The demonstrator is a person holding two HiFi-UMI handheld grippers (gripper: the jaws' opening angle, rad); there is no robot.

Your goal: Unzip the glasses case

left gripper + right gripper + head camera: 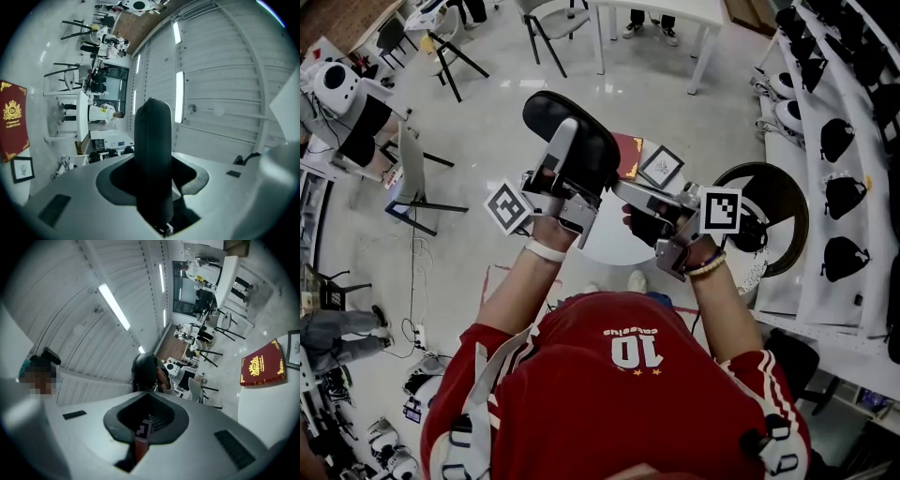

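Holding the glasses case [598, 148] up w/ my left gripper [565, 155], jaws clamped on it. Right gripper [146, 390] jaws are pressed together at its end.

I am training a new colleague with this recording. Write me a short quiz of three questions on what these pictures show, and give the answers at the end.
1. True or false: the left gripper grips the black glasses case.
2. Which colour is the booklet lying on the white table? A red; B green; C blue.
3. In one word, how do the jaws of the right gripper stand?

Key: 1 true; 2 A; 3 shut.
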